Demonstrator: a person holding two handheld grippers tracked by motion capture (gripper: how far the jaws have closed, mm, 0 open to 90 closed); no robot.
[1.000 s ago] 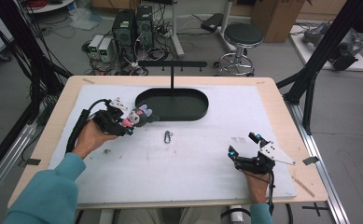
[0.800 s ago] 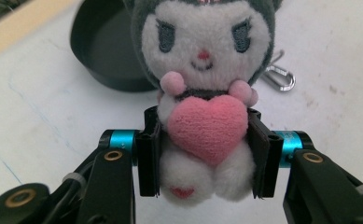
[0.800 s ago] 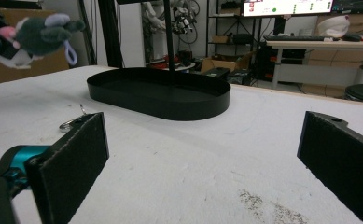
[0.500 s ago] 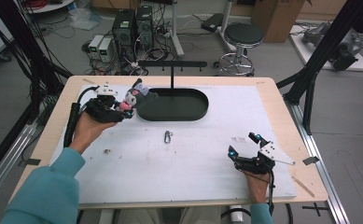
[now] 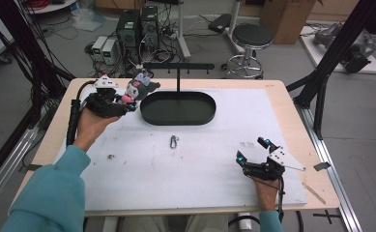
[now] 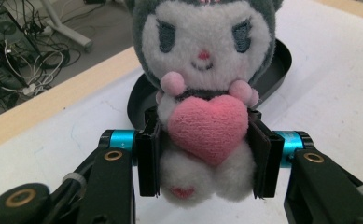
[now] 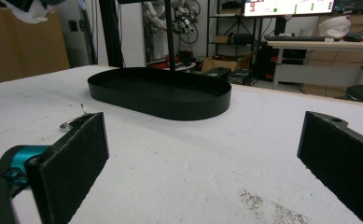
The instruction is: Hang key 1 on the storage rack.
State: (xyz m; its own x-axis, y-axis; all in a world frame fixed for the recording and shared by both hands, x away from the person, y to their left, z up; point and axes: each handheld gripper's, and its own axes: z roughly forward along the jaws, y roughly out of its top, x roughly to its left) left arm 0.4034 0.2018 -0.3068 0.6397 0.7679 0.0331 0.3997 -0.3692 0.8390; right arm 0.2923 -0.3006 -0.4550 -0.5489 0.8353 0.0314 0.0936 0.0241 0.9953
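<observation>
From the high view I see my left gripper [image 5: 127,100] holding the plush toy [image 5: 141,87] above the bench [image 5: 127,183], beside the black tray [image 5: 178,108]; my right gripper [image 5: 252,155] rests wide open. Left gripper view: jaws clamp the grey-hooded white toy with its pink heart [image 6: 207,127]. Right gripper view: jaws wide, carabiner [image 7: 74,122] near; no legible writing

Fluffy, matt plush toy [image 6: 206,93] in grey and white pile, with a pink heart of shorter, denser nap. Gripped by fingers [image 6: 149,158] faced in matt black foam-like pads, beside glossy teal anodised metal and brass-coloured rivets. Smooth satin-black tray [image 7: 160,95], probably metal or plastic. Shiny metal clip [image 5: 174,141]. Tabletop [image 5: 292,113] of pale bare wood under a rough, scuffed white sheet [image 5: 195,159].
</observation>
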